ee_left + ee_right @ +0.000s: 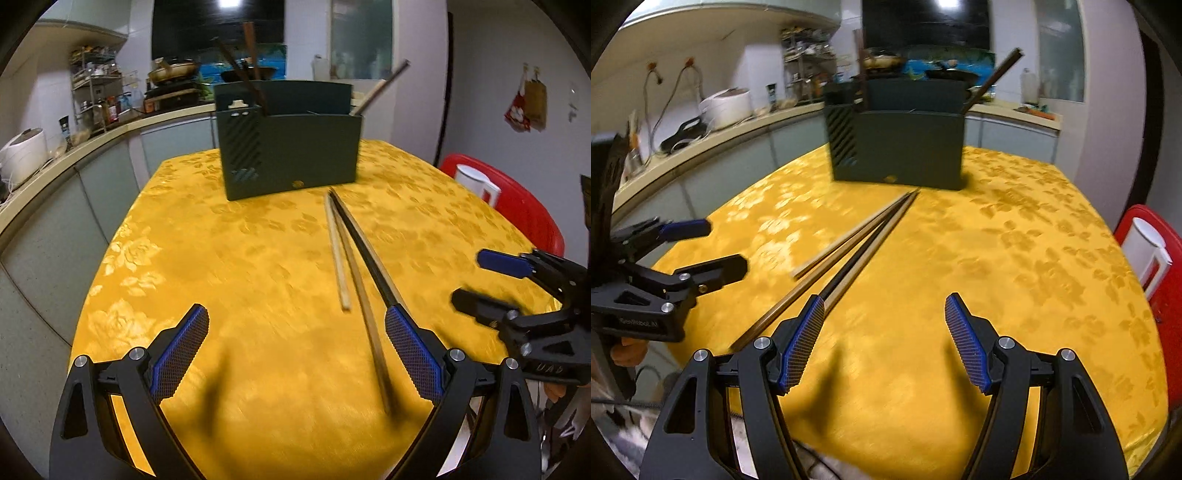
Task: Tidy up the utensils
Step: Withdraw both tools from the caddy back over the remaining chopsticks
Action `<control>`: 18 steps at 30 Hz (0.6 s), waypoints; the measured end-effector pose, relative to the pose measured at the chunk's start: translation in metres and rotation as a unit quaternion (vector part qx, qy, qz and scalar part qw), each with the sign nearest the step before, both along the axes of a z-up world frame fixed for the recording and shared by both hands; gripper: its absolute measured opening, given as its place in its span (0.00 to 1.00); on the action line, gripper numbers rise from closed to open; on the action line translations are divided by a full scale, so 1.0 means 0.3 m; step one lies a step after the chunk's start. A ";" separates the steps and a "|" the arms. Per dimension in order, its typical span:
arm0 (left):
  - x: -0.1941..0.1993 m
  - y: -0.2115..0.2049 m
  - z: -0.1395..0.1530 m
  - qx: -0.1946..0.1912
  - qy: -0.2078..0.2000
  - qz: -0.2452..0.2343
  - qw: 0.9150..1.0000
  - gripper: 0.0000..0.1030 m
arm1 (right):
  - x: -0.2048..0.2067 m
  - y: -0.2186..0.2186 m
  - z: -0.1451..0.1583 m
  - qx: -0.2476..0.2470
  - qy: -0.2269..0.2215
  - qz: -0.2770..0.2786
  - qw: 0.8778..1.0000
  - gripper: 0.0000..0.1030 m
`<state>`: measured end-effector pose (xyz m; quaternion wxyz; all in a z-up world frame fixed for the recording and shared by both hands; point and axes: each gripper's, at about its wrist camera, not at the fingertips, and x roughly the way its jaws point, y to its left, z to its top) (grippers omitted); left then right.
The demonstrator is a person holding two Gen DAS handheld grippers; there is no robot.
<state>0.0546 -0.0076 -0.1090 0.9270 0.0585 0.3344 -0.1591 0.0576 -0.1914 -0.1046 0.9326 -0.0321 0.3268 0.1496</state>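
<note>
Three chopsticks lie fanned on the yellow tablecloth: a short pale one (336,251), a brown one (365,321) and a black one (360,251). Their far tips meet near a dark green utensil holder (291,147) that has dark chopsticks (251,55) standing in it. My left gripper (295,321) is open above the cloth; the brown stick's near part runs between its fingers, and the black stick's end is hidden behind its right finger. My right gripper (884,302) is open, with the chopsticks (860,245) just left of its left finger. The holder (897,144) stands ahead.
The table (184,258) with the yellow floral cloth has a kitchen counter along its left, bearing a white rice cooker (26,155) and bottles. A red stool with a white jug (476,181) stands at the table's right edge. Each gripper shows in the other's view.
</note>
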 end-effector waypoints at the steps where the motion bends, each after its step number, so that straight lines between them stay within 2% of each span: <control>1: -0.009 -0.004 -0.005 0.000 0.003 -0.004 1.000 0.90 | -0.006 0.008 -0.009 -0.004 0.001 0.005 1.000 0.64; 9: -0.075 -0.029 -0.063 0.006 0.035 -0.038 0.999 0.90 | -0.046 0.069 -0.064 -0.021 0.020 0.039 0.999 0.64; 18: -0.070 -0.035 -0.104 0.020 0.048 -0.027 0.998 0.90 | -0.043 0.075 -0.074 -0.043 0.012 0.023 0.999 0.64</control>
